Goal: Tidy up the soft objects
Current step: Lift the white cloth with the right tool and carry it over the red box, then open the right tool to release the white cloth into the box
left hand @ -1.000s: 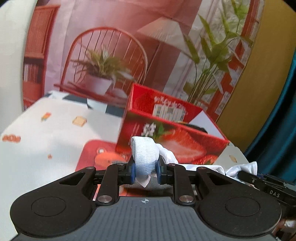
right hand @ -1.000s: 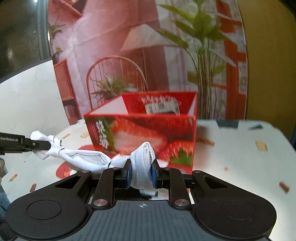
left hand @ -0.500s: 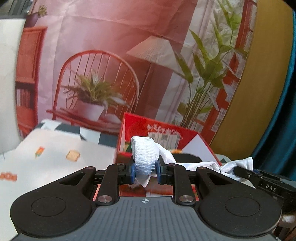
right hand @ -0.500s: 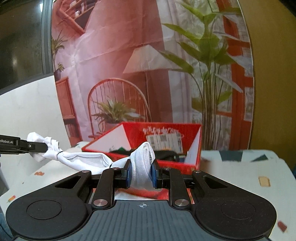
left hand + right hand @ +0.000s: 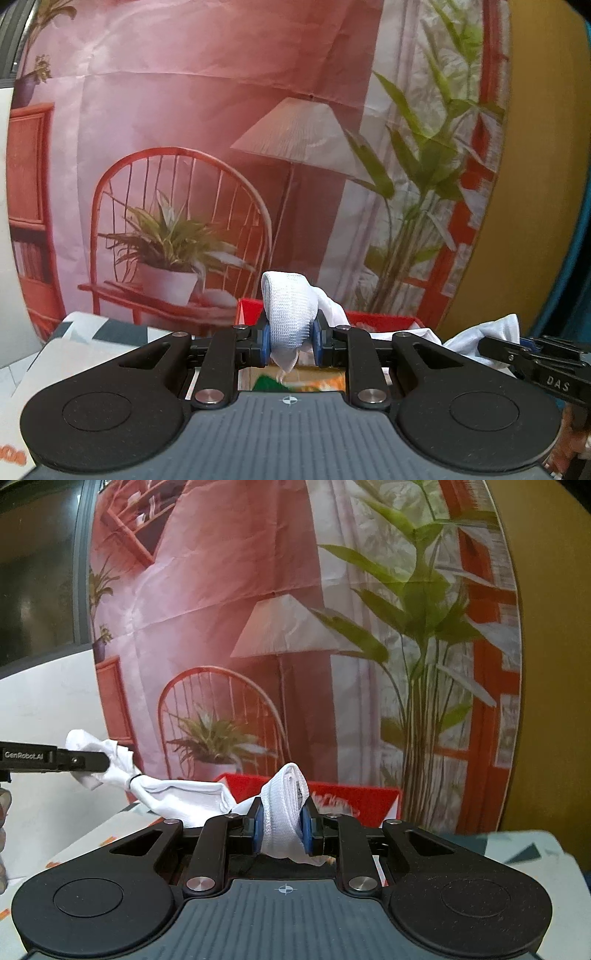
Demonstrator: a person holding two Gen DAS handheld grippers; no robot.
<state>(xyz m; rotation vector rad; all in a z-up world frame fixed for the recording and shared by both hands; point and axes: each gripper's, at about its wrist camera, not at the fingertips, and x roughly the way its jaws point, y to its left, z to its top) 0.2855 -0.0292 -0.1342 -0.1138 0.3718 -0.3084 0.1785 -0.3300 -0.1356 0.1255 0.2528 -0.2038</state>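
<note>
A long white garment (image 5: 184, 801) hangs stretched between both grippers. My left gripper (image 5: 290, 341) is shut on its ribbed end (image 5: 288, 306), which folds over above the blue pads. My right gripper (image 5: 282, 821) is shut on the other ribbed end (image 5: 284, 797). In the right wrist view the left gripper (image 5: 92, 762) shows at the left edge, pinching bunched cloth. In the left wrist view the right gripper (image 5: 491, 345) shows at the right, likewise on cloth. Just below and beyond the cloth lies the open red strawberry-print box (image 5: 354, 794), of which only the rim (image 5: 384, 317) shows.
A table with a patterned cover (image 5: 92, 343) carries the box. Behind it hangs a printed backdrop (image 5: 221, 147) of a chair, lamp and plants. A yellow wall (image 5: 535, 184) stands to the right. Part of a hand (image 5: 3, 812) shows at the left edge.
Both grippers have risen and moved toward the box with the garment held between them. The box has dropped in view from its full strawberry side to only its rim.
</note>
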